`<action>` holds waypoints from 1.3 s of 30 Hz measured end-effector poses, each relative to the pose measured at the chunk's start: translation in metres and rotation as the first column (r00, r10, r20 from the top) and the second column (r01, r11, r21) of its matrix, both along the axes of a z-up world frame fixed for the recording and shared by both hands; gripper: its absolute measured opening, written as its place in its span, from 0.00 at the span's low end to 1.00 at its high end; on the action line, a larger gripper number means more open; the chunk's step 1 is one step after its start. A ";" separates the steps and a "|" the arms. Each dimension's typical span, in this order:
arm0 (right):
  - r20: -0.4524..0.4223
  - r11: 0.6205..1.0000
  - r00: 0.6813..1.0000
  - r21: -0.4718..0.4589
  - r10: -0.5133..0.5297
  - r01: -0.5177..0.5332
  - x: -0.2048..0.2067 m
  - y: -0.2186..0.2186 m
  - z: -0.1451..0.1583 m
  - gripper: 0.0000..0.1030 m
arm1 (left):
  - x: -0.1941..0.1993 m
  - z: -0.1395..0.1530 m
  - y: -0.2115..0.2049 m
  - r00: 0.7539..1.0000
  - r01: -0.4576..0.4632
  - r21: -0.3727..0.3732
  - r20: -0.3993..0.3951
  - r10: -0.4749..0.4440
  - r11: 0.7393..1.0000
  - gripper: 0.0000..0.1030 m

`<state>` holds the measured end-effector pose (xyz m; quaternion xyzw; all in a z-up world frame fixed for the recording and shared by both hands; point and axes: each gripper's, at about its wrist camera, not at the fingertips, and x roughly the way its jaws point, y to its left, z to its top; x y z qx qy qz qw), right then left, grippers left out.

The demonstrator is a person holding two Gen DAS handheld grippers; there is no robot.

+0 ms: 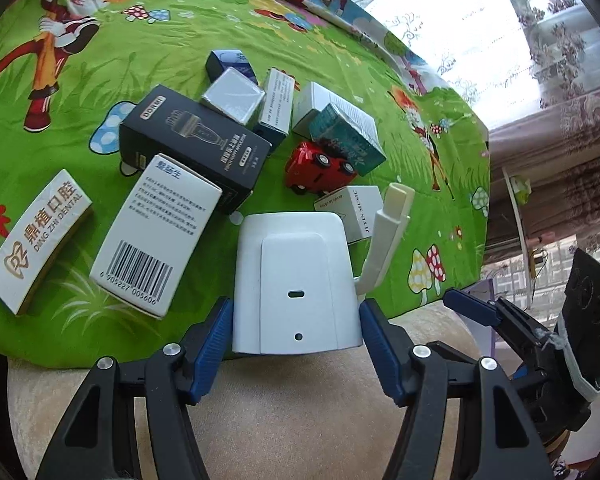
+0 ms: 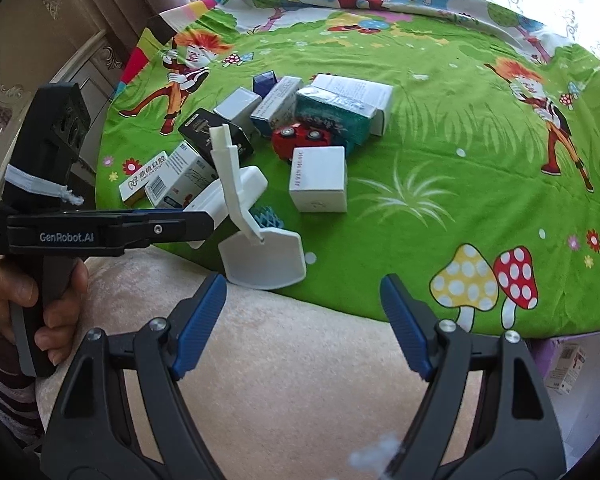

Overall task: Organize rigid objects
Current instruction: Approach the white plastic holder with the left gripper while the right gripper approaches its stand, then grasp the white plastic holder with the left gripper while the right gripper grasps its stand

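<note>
My left gripper (image 1: 296, 322) is shut on a white plastic dustpan-like box (image 1: 296, 280) with a long white handle (image 1: 388, 236), held at the near edge of the green cartoon cloth (image 1: 100, 60). In the right wrist view the left gripper (image 2: 198, 220) and the white box (image 2: 236, 188) show at left, with a white scoop (image 2: 268, 258) hanging below the handle. My right gripper (image 2: 302, 322) is open and empty over the beige surface (image 2: 300, 360). Several boxes and a red toy car (image 1: 320, 168) lie clustered on the cloth.
A black DORMI box (image 1: 192, 140), a barcode box (image 1: 152, 240), a DING ZHI DENTAL box (image 1: 36, 240), a teal box (image 1: 348, 138) and a white JIYIN MUSIC box (image 2: 318, 178) lie on the cloth. A small box (image 2: 566, 368) lies off the right edge. Curtains hang behind.
</note>
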<state>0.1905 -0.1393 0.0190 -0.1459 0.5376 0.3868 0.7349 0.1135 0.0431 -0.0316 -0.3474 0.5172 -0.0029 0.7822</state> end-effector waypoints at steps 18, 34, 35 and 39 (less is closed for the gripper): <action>0.039 0.989 0.989 -0.044 0.143 -0.141 -0.006 0.065 -0.009 0.49 | -0.036 0.017 0.021 0.980 -0.139 -0.121 0.124 0.154 0.983 0.63; 0.051 0.992 0.992 0.046 0.113 -0.115 -0.003 0.058 0.003 0.13 | -0.038 0.028 0.015 0.975 -0.144 -0.124 0.152 0.162 0.982 0.63; 0.049 0.993 0.993 0.055 0.105 -0.108 -0.003 0.055 0.006 0.13 | -0.038 0.029 0.014 0.975 -0.143 -0.123 0.156 0.161 0.982 0.63; 0.052 0.993 0.996 0.094 0.071 -0.076 -0.002 0.041 0.016 0.13 | -0.037 0.037 0.006 0.974 -0.134 -0.117 0.168 0.152 0.984 0.63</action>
